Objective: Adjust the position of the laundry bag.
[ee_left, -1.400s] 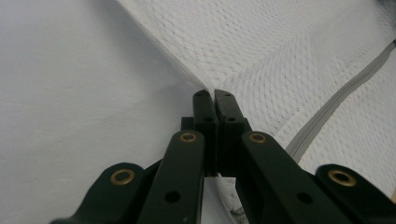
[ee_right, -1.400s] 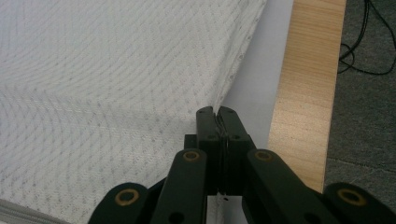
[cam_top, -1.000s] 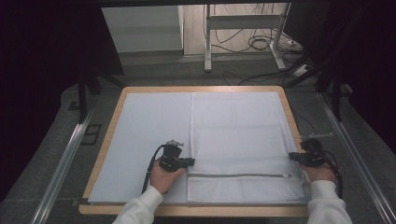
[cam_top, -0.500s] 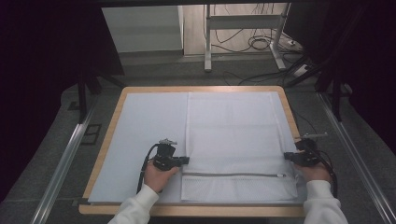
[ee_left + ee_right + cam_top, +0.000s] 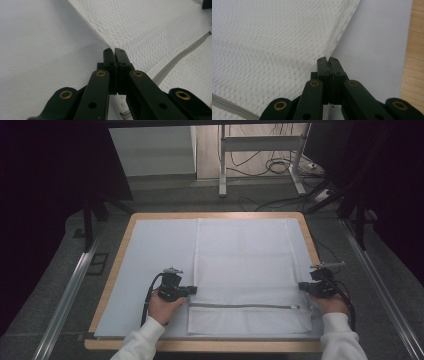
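High view: white mesh laundry bag (image 5: 245,270) flat on the bench (image 5: 150,250), zipper (image 5: 245,306) near the front.
Left gripper (image 5: 114,51): fingers pinched shut on the bag's side edge.
Right gripper (image 5: 328,60): fingers clamped on the opposite edge seam.

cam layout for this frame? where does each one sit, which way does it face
High view: above the person's side, facing forward and down on the table; both hands, white sleeves, left claw and right claw show.
Left gripper view: rides the left claw, looking along its shut jaws at the mesh bag edge.
Right gripper view: rides the right claw, jaws shut on the bag's opposite edge.
Shared: the bag and its grey zipper.
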